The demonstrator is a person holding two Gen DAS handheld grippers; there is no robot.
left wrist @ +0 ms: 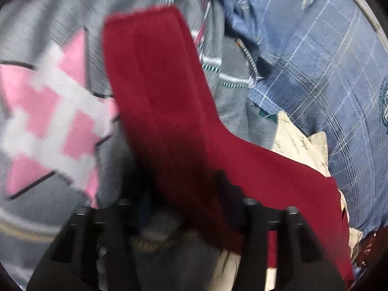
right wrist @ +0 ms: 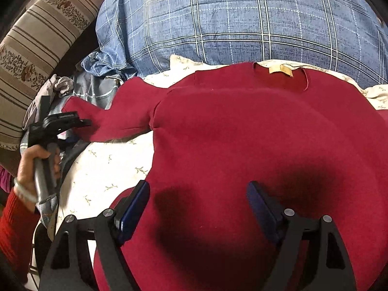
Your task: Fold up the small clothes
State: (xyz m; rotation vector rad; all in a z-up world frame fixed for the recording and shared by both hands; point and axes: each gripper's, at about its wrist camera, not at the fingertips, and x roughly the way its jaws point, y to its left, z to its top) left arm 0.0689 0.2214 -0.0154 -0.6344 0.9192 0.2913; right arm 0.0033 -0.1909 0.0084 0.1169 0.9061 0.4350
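Bed with cream floral sheet (right wrist: 101, 169), red sweater (right wrist: 242, 133) and blue plaid quilt (right wrist: 242, 24) atop.

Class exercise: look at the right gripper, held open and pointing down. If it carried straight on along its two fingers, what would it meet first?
The right gripper would most likely meet the body of the dark red knitted sweater, spread flat directly beneath its open jaws. Its shadow falls on the cloth there, so the sweater looks close, though depth is uncertain.

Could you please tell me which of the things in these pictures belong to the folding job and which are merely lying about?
Part of the job:
- red top, spread flat
- its sleeve, gripped by the left claw
- right claw, open over the top

Lying about:
- grey sweater with a pink pattern
- blue checked bedding
- striped cushion
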